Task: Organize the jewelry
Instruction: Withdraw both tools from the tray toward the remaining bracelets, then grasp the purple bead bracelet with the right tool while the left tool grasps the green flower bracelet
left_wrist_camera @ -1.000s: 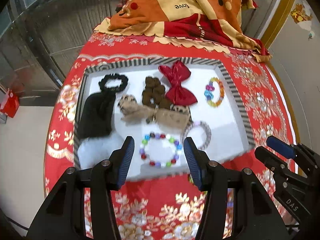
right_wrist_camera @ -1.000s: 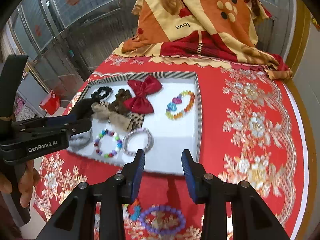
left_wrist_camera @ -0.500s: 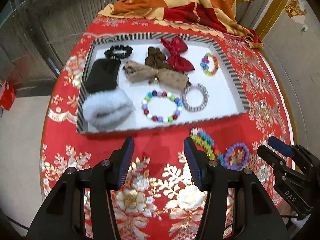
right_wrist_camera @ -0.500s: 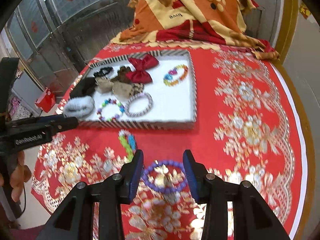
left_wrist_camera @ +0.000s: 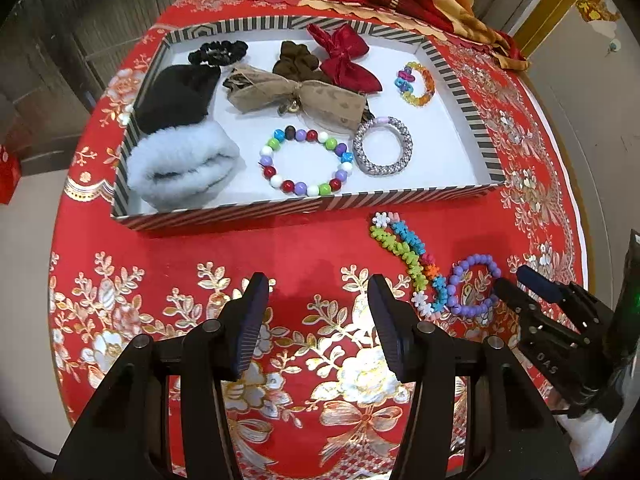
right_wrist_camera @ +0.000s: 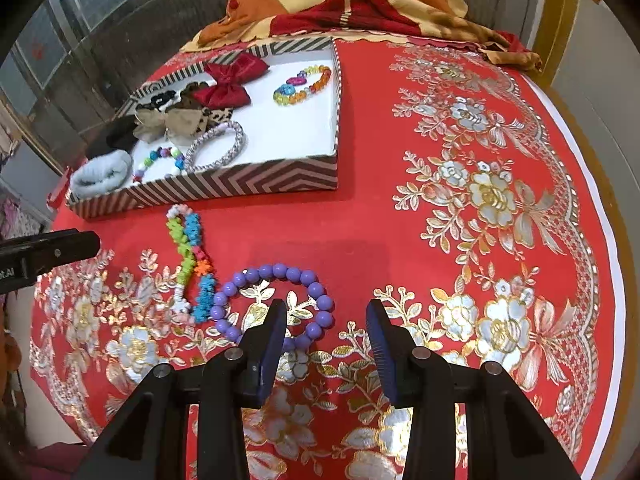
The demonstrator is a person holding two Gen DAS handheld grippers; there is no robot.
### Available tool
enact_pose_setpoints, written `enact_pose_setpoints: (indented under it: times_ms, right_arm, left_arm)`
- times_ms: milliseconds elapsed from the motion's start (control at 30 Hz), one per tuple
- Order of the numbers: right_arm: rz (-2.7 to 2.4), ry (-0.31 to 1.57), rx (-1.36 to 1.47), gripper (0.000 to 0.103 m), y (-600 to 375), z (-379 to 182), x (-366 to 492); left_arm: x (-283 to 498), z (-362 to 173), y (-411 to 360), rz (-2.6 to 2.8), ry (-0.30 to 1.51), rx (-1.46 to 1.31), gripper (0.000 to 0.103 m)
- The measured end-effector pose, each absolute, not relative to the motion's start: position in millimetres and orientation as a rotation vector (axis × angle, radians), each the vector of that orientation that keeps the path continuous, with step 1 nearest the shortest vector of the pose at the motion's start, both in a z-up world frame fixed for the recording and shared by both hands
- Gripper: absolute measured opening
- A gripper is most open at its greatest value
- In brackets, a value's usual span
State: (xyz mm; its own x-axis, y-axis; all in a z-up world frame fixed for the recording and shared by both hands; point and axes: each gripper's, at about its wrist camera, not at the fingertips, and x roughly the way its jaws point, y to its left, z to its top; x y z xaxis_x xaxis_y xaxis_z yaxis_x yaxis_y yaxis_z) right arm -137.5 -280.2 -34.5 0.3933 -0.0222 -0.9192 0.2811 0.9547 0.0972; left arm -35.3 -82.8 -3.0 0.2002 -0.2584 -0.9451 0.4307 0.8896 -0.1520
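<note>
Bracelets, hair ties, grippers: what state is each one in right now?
Purple bead bracelet: on the tablecloth, outside the box, not gripped.
Flower bead bracelet: on the tablecloth, outside the box, lying flattened.
Striped box: open, holds bracelets, bows and scrunchies.
Right gripper: open, empty, one finger over the purple bracelet.
Left gripper: open, empty.

- right tool (right_wrist_camera: 326, 328) sits low over the red floral cloth (right_wrist_camera: 460, 184) on the desk, jaws apart, nothing between them
- purple bead bracelet (right_wrist_camera: 276, 304) lies just beside its left finger, partly hidden behind it
- flower-bead strand (right_wrist_camera: 192, 260) next to that
- striped tray (right_wrist_camera: 240, 184) further back, holding bracelets, bows and scrunchies
</note>
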Motion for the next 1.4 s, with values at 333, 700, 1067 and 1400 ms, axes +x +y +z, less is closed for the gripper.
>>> enact_pose_setpoints:
  times_ms: [333,700,1067,1400]
  right_arm:
    - [-0.240,1.166,0.181,0.039,-290,-45,-137]
    - [-0.247,1.176,0.207,0.040,-302,-45,-143]
    - [-0.226,1.182,0.223,0.044,-303,-45,-143]
    - [-0.211,1.177,0.236,0.047,-303,-45,-143]
  left_arm:
    - [-32,-18,-105,-0.499,1.353,0.132,0.051]
    - [-42,-36,-147,-0.519,1.357,0.237,0.054]
    - [-40,-41,-122,-0.473,1.387,0.278,0.054]
    - [-49,-31,-162,-0.531,1.369,0.252,0.054]
